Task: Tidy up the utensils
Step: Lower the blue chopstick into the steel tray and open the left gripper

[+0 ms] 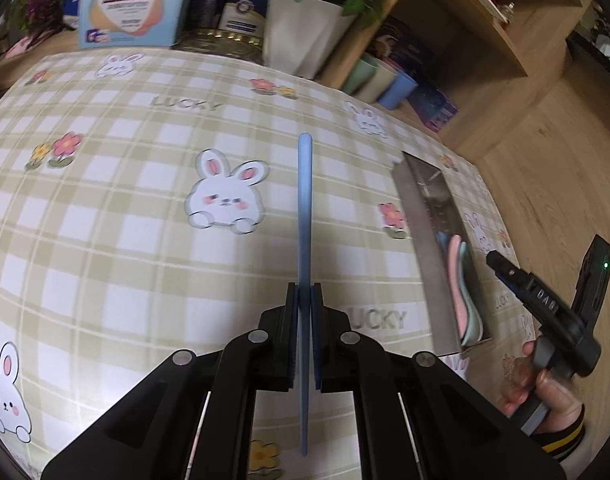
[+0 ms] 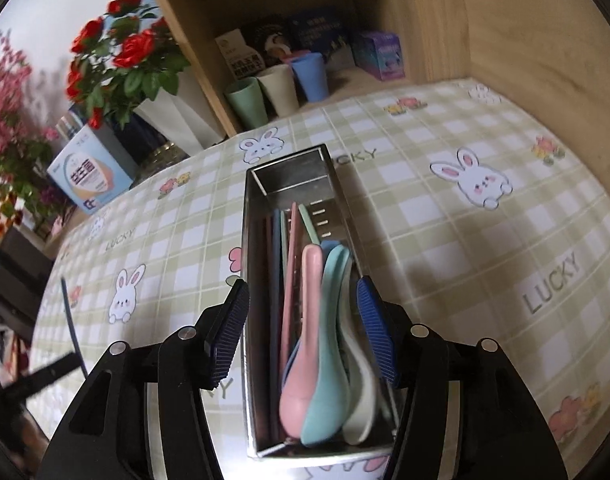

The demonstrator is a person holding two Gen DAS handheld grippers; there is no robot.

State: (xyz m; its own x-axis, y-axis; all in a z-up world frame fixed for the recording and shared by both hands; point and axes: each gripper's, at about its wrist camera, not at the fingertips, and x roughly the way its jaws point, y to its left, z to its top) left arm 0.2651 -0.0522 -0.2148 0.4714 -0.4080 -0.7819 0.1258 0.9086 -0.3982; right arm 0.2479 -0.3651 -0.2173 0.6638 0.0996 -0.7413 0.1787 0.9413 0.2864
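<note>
your left gripper (image 1: 304,300) was clenched on a thin blue utensil (image 1: 305,200), seen edge-on, so whether it was a chopstick or a flat handle could not be told; its pads pinched it partway along, one end reaching forward over the checked rabbit tablecloth (image 1: 145,200) and the other trailing back under the jaws. off to the right lay the metal utensil tray (image 1: 421,216), already holding pastel spoons. your right gripper (image 2: 303,320) hung released over the near end of that tray (image 2: 289,168), jaws apart to either side and nothing pinched between the blue pads; below it lay the pink spoon (image 2: 305,344), the teal spoon (image 2: 331,352) and a pale spoon (image 2: 363,400), with long sticks (image 2: 283,264) along the left wall. the step in hand looked like carrying the blue utensil across to join them. to do it well, you would have wanted to turn it parallel to the tray's long walls, lower it over the stick side, let go only once it sat low, and lift the right gripper clear first so the two did not collide
</note>
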